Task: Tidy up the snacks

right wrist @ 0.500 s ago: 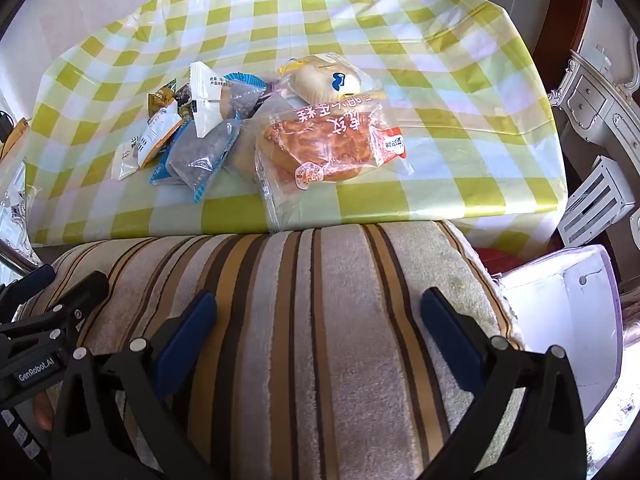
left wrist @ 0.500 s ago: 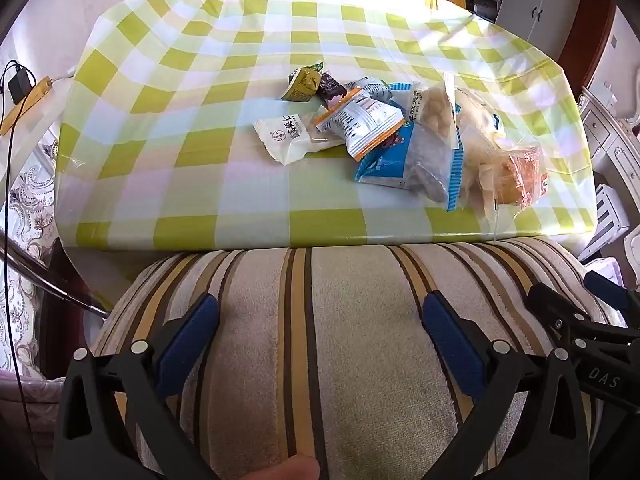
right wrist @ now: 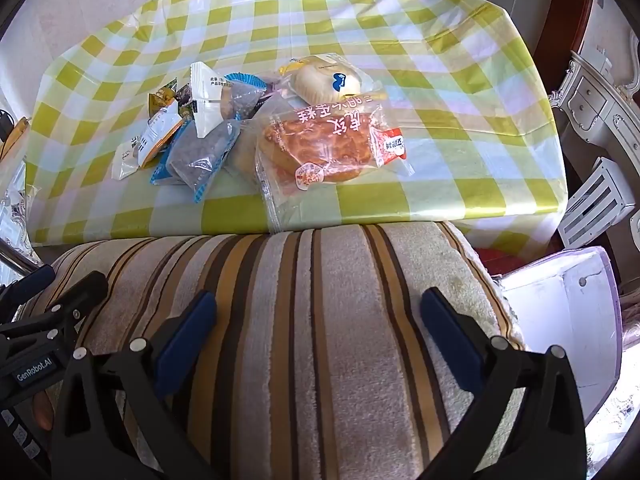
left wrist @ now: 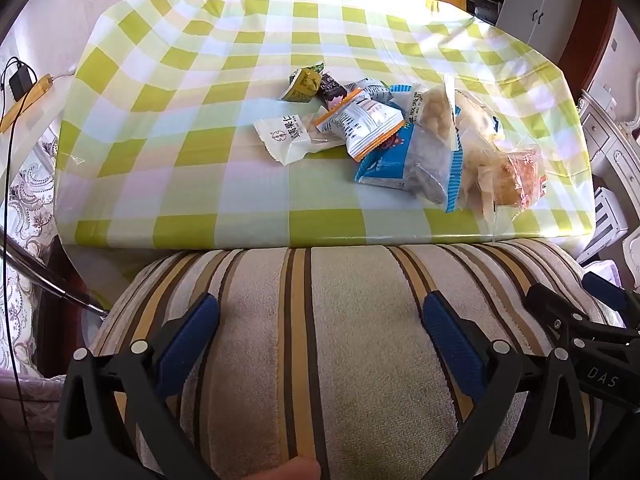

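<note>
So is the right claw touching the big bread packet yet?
Apart. In the right wrist view, the right claw stands open over the striped cushion, while the bread packet lies on the checked table beyond it.

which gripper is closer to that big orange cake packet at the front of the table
Right. The right gripper hangs open over the striped cushion almost straight before the orange cake packet; the left gripper, also open, sits further along, with the packet off to its right.

Bright daylight washes the checked tablecloth [left wrist: 248,128] with pale glare; both views sharp, edges bowed and blackened by the fisheye
</note>
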